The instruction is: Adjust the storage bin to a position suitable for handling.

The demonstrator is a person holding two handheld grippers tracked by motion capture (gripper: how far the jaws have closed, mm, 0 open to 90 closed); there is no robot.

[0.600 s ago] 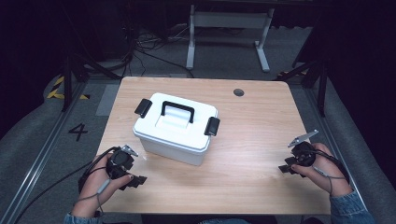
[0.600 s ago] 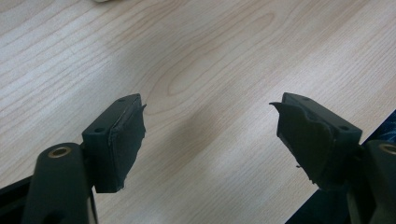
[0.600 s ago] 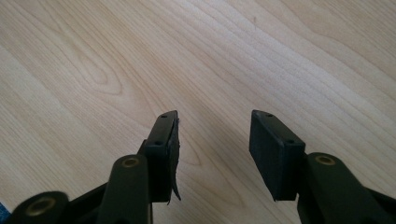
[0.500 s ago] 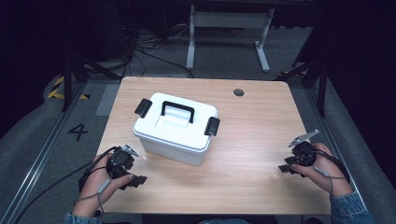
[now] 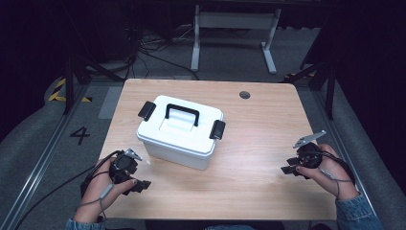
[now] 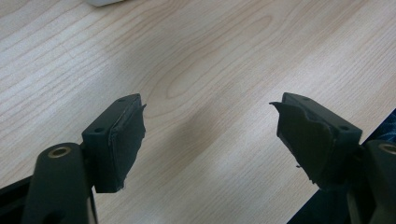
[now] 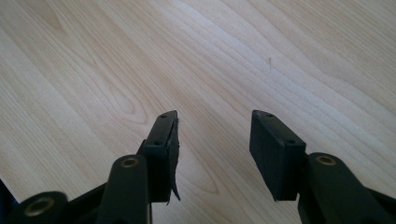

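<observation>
Two hands rest low at the desk's (image 5: 268, 143) near corners, each holding a claw, left (image 5: 141, 185) and right (image 5: 288, 168), jaws apart, flanking a white box (image 5: 179, 132).

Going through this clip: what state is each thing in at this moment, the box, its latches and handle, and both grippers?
White storage box: lid on, upright on the table.
Left latch: appears down.
Right latch: appears down.
Black handle: on the lid, untouched.
Left gripper: jaws open, nothing between them, near the box's front corner.
Right gripper: jaws open, nothing between them, apart from the box.
</observation>
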